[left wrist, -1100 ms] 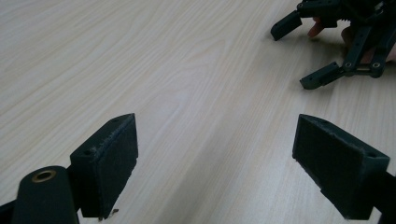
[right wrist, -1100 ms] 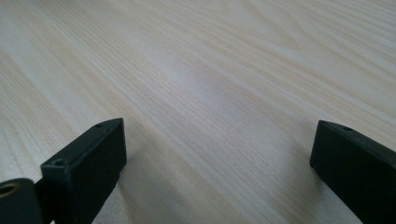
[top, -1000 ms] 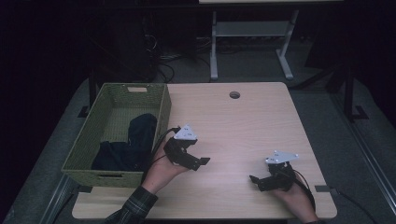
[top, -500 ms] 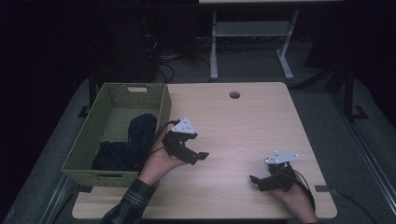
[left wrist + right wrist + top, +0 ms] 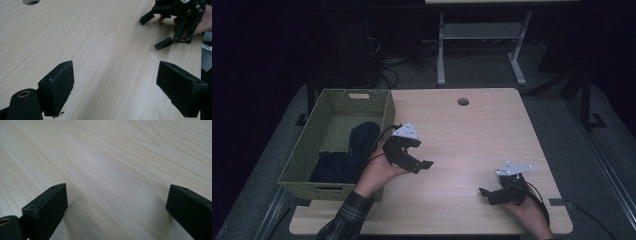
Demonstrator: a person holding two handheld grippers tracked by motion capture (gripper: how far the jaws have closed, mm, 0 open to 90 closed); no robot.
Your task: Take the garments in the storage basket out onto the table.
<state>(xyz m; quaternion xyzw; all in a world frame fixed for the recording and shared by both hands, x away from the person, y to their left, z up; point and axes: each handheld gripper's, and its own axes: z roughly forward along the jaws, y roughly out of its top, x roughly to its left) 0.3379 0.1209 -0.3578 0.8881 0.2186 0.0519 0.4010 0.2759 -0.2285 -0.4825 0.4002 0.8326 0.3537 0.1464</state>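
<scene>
The table (image 5: 472,145) is smooth, pale wood grain; the basket (image 5: 307,155) woven green, holding dark cloth (image 5: 354,150).

Dim room with dark, murky surroundings; the pale wooden surface (image 5: 472,140) catches soft overhead light. Close views look sharp mid-frame, with blurred near jaws casting faint shadows.

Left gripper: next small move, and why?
Probably swing the left gripper left toward the dark cloth in the green basket. Its jaws stand open and empty over bare table, and the cloth is the nearest thing to grasp.
</scene>
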